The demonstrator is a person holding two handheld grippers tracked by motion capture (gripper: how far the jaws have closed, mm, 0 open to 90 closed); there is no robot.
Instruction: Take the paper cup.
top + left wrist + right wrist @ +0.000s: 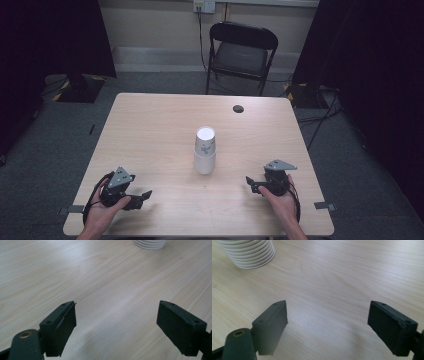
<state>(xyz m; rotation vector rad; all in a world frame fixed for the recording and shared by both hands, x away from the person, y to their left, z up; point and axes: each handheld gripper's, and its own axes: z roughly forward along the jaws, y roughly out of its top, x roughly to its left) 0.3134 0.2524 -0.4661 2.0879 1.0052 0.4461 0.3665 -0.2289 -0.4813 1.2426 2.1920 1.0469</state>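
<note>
Presently on my bench: one stack of white paper cups (205,151), nested and standing mouth-down near the middle of the light wooden table (150,125), upright, with a small printed mark on the side of the uppermost cup. Left gripper (145,194), held in the person's left hand (107,210) at the near left of the table, jaws spread wide with nothing but bare wood between them; I log it as released. From the left gripper view, the stack's ribbed rims (149,244) sit at the far upper right, well apart from the jaws and off their line. Right gripper (251,184), held in the right hand (282,202) at the near right, jaws likewise parted and empty; released. From the right gripper view, the rims (248,252) lie at the upper left, ahead of the jaws and to one side. The stack stands between the two grippers and farther from the person, touching neither. Also noted: a black folding chair (241,52) beyond the far edge, and a dark round grommet (238,108) in the tabletop.
</note>
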